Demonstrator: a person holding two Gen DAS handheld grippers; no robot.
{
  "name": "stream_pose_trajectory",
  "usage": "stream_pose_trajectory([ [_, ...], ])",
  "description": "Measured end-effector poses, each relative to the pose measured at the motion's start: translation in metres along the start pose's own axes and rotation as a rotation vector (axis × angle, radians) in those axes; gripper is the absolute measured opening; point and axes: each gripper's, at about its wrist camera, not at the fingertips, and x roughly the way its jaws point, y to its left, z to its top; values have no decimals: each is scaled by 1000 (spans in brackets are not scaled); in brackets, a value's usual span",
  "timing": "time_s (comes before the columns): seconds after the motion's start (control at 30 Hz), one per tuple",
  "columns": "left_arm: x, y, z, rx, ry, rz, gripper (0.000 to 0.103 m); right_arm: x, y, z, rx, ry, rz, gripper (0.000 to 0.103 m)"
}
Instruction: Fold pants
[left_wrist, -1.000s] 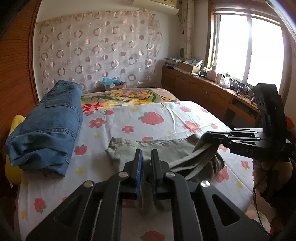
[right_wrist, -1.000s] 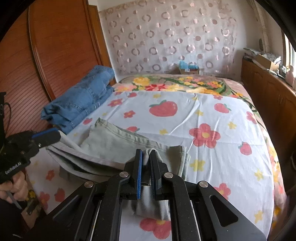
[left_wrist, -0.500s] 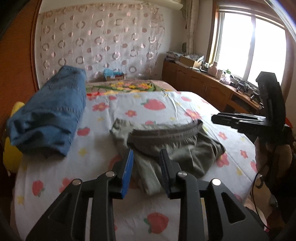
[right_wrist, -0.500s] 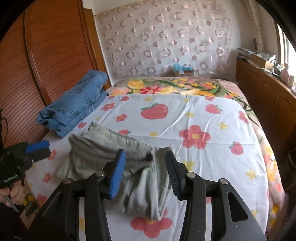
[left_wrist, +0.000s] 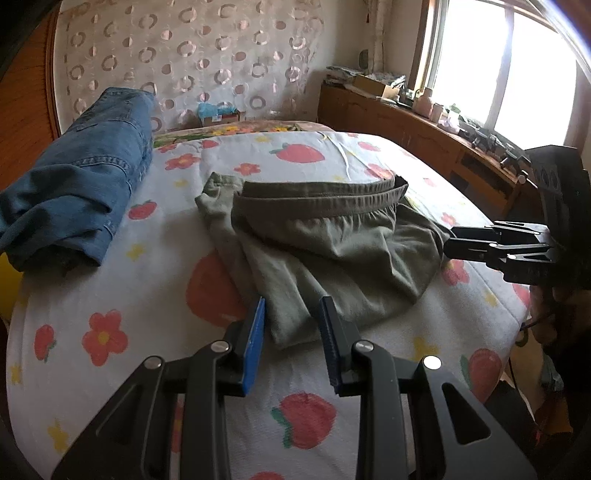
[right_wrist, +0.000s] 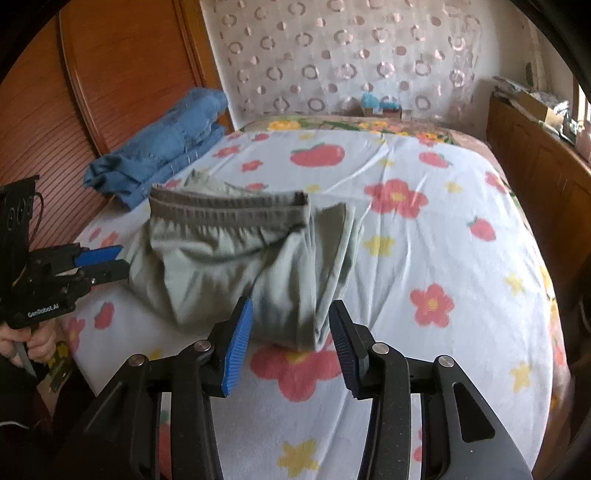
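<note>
The olive pants (left_wrist: 332, 254) are seen lying folded in a loose bundle on the flowered sheet (left_wrist: 110, 288) of the bed, near its front edge, with the elastic waistband uppermost and turned toward the far wall. The left gripper (left_wrist: 291, 314) is held just in front of the bundle with its jaws apart; the jaws have just been opening, and the near fold of cloth is seen between the blue pads without being pinched by them. The right gripper (right_wrist: 291, 317) is likewise released, its jaws having just been opened, and the near corner of the pants (right_wrist: 251, 266) lies between them, untouched so far as can be told through the slight blur. Each gripper is also caught from the side in the other's view, beside the bundle, with a hand (right_wrist: 22, 341) visible on the left one's handle. Folded jeans (left_wrist: 74, 192) are laid well apart from the pants, along the left edge of the bed against a wooden panel (right_wrist: 122, 74).
</note>
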Motion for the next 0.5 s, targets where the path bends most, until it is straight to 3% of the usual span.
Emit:
stream_pose_trajectory([
  [0.23,7,1,0,1,25,16,27,5,-4,-7,11,26,9,39],
  [0.33,10,2,-1,-5,35,27,27,7,-4,-7,3,28,11,27],
  [0.4,12,2,-1,-5,41,31,27,6,-5,-7,-5,22,13,9],
  [0.5,12,6,-2,-17,41,22,27,-5,-11,-7,18,-25,-25,8],
])
